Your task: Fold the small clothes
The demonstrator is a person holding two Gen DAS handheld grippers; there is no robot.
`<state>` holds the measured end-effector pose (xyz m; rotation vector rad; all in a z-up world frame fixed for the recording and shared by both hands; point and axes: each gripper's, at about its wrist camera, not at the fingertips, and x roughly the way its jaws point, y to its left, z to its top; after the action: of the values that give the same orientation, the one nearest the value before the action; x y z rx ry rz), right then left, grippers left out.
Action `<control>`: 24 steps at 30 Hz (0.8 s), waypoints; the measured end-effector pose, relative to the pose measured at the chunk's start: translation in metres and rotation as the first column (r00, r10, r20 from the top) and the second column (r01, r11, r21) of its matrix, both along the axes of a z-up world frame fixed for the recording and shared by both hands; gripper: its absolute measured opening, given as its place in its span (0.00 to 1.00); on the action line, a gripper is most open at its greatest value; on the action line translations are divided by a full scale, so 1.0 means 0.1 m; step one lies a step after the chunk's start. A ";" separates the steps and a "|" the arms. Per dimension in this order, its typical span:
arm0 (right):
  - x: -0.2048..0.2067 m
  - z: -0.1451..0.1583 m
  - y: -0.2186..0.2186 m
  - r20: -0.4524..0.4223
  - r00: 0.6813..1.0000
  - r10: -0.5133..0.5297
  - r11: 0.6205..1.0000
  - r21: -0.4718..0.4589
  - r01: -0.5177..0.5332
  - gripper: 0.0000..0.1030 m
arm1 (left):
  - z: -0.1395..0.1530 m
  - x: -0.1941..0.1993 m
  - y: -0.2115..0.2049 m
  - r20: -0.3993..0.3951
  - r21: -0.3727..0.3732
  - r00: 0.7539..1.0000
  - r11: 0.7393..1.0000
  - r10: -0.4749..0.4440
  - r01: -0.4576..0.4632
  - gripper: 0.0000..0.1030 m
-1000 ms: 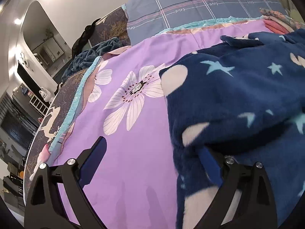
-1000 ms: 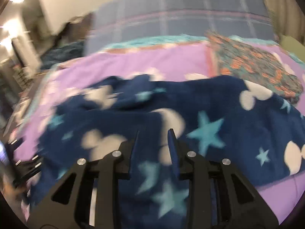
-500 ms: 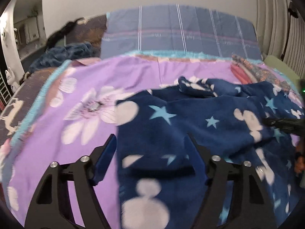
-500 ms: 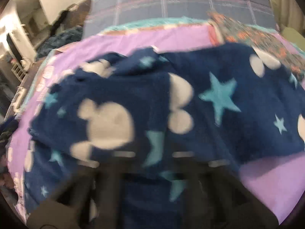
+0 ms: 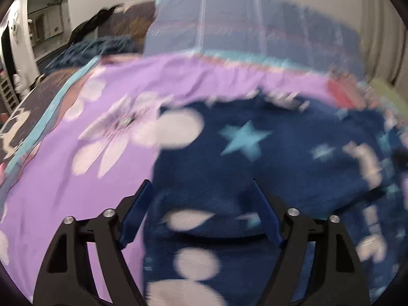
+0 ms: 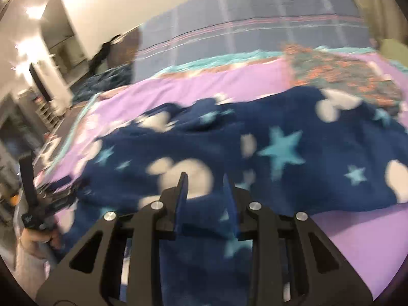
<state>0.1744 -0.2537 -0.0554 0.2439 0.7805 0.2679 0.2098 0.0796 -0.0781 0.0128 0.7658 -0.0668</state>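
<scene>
A navy fleece garment [image 5: 267, 163] with pale stars and white blobs lies on the purple flowered bedspread [image 5: 76, 183]. It also shows in the right wrist view [image 6: 280, 153], spread wide. My left gripper [image 5: 201, 201] is open, its fingers wide apart over the garment's near left edge, with fleece between them. My right gripper [image 6: 205, 196] has its fingers a small way apart, with the garment's near edge rising between them; I cannot tell whether they pinch it. The left gripper and the hand holding it also show in the right wrist view [image 6: 33, 204] at far left.
A blue-grey checked pillow [image 6: 255, 25] lies at the head of the bed. An orange and teal patterned cloth [image 6: 344, 74] lies at the back right. A dark teal blanket [image 5: 97, 48] is heaped at the back left. Room furniture stands beyond the bed's left edge.
Both views are blurred from motion. My left gripper has swung from the bedspread to straddle the garment's edge. My right gripper has drawn back along the garment's near edge.
</scene>
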 end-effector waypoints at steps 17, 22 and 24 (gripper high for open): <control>-0.66 0.24 -1.13 0.074 0.962 -0.264 0.958 0.132 0.253 0.71 | -0.45 0.20 -0.62 -0.084 0.113 0.992 0.988 -0.098 0.107 0.89; -1.11 0.16 -2.56 -0.080 0.765 -0.639 0.733 0.241 0.637 0.69 | -0.45 0.19 -0.60 -0.088 0.106 0.992 0.990 -0.089 0.098 0.92; -1.28 0.07 -2.92 -0.129 0.683 -0.719 0.634 0.279 0.721 0.68 | -0.45 0.21 -0.58 -0.088 0.108 0.992 0.989 -0.089 0.098 0.93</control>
<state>0.0463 -0.5459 -0.0488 0.8399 0.5832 -0.3914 0.2312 0.0213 -0.1226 0.1533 0.8517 -0.1141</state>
